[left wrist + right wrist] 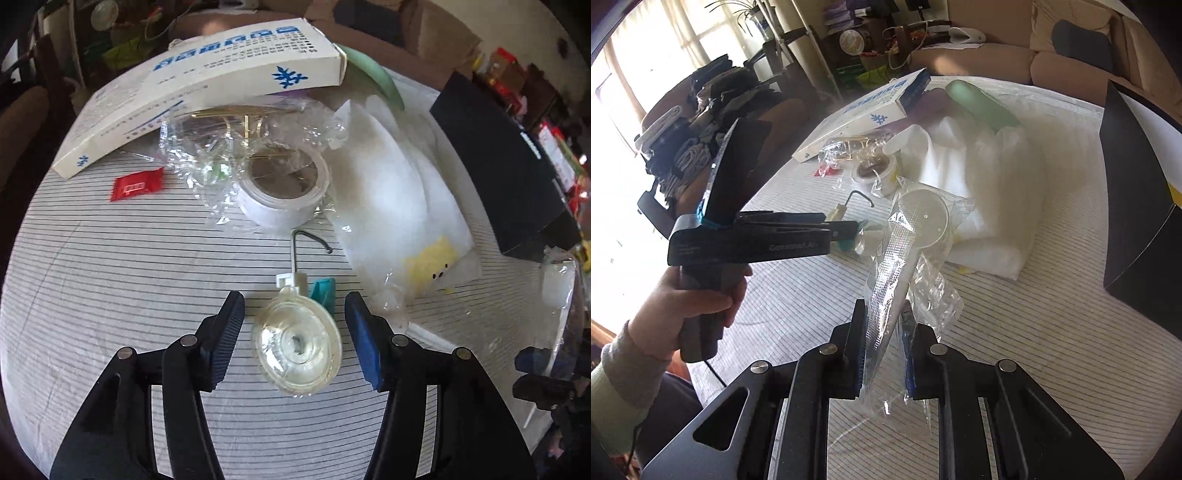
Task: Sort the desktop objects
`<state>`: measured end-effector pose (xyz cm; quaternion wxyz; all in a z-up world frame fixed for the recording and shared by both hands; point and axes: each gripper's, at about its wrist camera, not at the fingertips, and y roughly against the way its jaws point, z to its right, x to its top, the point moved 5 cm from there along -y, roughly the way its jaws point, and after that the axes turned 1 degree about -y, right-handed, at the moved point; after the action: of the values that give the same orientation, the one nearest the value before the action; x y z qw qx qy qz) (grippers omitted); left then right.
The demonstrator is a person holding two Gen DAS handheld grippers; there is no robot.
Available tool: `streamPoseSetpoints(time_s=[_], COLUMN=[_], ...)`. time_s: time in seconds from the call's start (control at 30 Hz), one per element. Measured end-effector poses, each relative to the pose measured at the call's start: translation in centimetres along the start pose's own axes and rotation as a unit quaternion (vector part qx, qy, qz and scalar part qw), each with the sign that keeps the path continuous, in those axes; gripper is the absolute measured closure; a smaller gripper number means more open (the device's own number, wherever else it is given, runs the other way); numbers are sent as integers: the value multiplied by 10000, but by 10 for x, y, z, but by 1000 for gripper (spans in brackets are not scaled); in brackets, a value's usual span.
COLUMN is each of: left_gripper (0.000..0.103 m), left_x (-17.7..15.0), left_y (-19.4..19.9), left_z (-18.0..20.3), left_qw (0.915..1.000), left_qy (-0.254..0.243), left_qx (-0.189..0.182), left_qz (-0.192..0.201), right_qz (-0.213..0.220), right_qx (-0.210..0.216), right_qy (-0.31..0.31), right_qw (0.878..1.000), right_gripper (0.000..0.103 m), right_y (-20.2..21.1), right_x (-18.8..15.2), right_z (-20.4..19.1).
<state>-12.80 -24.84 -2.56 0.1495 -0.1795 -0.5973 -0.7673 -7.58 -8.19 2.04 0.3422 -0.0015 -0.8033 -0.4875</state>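
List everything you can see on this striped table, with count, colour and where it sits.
suction hook: one, clear with metal hook, between the left fingers, untouched
tape roll: one, white, table centre
flat box: one, white and blue, far side
red packet: one, left of the tape
white bag: one, yellow print, right of the tape
black box: one, right edge
plastic sleeve: one, clear, pinched by the right gripper
left gripper: open
right gripper: shut
hand: one, holding the left gripper
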Motion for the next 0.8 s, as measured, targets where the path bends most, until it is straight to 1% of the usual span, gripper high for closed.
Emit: streamPoseSetpoints(time_s=[0.07, 0.1, 0.13, 0.23, 0.3, 0.37, 0.4, 0.43, 0.47, 0.5, 0.53, 0.57, 0.6, 0.63, 0.67, 0.7, 0.73, 0.77, 0.8], left_gripper=[51, 55, 67, 67, 67, 69, 76, 76, 76, 76, 76, 76, 65, 66, 67, 68, 68, 68, 67], left_x=[1, 0, 0, 3, 6, 7, 8, 5, 1, -3, -9, -14, -14, -12, -9, -5, 0, 3, 5], left_y=[-2, -3, -3, 0, 3, 12, 16, 18, 16, 13, 7, 1, 1, 6, 13, 21, 29, 36, 43], left_z=[5, 6, 6, 1, -3, -2, -3, -5, -8, -12, -17, -26, -35, -43, -50, -56, -61, -64, -65], left_qw=[9997, 9995, 9993, 9963, 9914, 9790, 9700, 9578, 9416, 9268, 9176, 9194, 9287, 9385, 9534, 9703, 9812, 9849, 9830], left_qy=[-189, -237, -202, 285, 609, 957, 1162, 1421, 1706, 1950, 2164, 2290, 2276, 2222, 2073, 1830, 1613, 1518, 1550], left_qx=[-163, -215, -298, -805, -1127, -1772, -2109, -2462, -2847, -3128, -3217, -3048, -2787, -2537, -2117, -1538, -1043, -837, -979], left_qz=[21, 30, 24, -107, -249, -303, -341, -430, -574, -715, -874, -964, -899, -739, -566, -362, -167, -9, 93], right_qz=[21, 26, 27, 28, 39, 48, 54, 61, 58, 50, 47, 39, 27, 20, 23, 36, 48, 51, 47], right_qx=[44, 59, 74, 99, 127, 158, 175, 192, 209, 214, 214, 210, 200, 189, 180, 171, 170, 168, 158], right_qy=[-25, -37, -50, -106, -171, -236, -253, -262, -261, -253, -243, -237, -241, -254, -274, -298, -321, -339, -353], right_qw=[10000, 10000, 10000, 9999, 9998, 9996, 9995, 9995, 9994, 9994, 9995, 9995, 9995, 9995, 9995, 9994, 9993, 9993, 9992], right_gripper=[87, 87, 87, 87, 87, 87, 87, 87, 87, 87, 87, 87, 87, 87, 87, 87, 87, 87, 87], right_y=[2, 2, 3, 1, 0, -2, -2, -2, -2, -2, -3, -3, -4, -4, -5, -5, -5, -5, -5], right_x=[-2, -3, -4, -7, -9, -9, -10, -10, -10, -11, -11, -12, -13, -13, -14, -14, -14, -14, -15], right_z=[1, 2, 2, 6, 9, 11, 11, 11, 11, 10, 10, 10, 10, 11, 12, 12, 13, 14, 14])
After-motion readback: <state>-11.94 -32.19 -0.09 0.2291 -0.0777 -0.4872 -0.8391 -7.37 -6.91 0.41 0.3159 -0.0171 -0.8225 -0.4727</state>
